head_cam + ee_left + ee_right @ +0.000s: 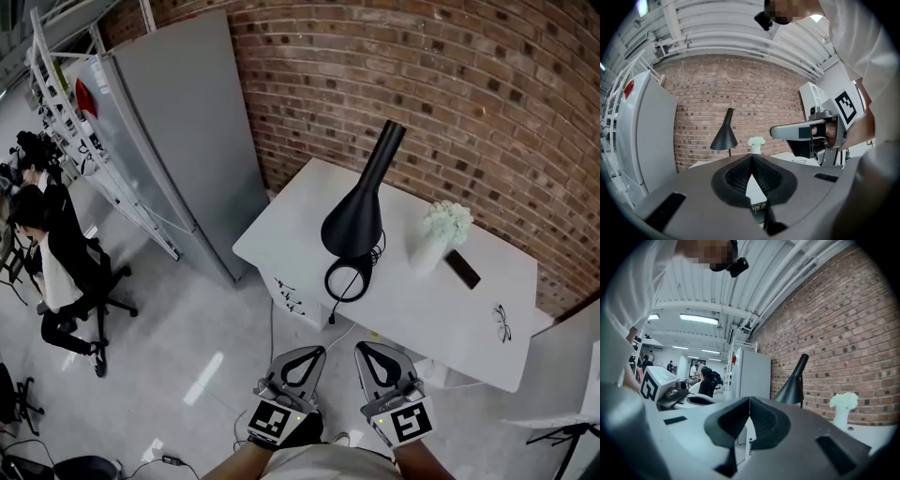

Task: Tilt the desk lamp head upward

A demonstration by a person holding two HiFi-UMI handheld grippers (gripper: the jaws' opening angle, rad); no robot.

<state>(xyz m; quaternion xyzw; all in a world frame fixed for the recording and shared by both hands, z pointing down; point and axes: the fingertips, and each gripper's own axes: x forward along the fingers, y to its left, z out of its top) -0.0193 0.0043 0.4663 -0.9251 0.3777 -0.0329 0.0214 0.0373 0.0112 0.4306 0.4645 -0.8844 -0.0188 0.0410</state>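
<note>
The task appears not yet begun: the desk lamp (356, 220) stands untouched near the front-left edge of the desk (450, 314), while the left tongs (302, 354) and right tongs (374, 352), both closed and empty, hover well short of it.

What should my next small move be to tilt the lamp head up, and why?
Probably reach the right gripper forward toward the black lamp head, opening its fingers: both it and the left gripper are shut, empty, and short of the white table.

Black desk lamp (357, 217) on white table (422, 309)
</note>
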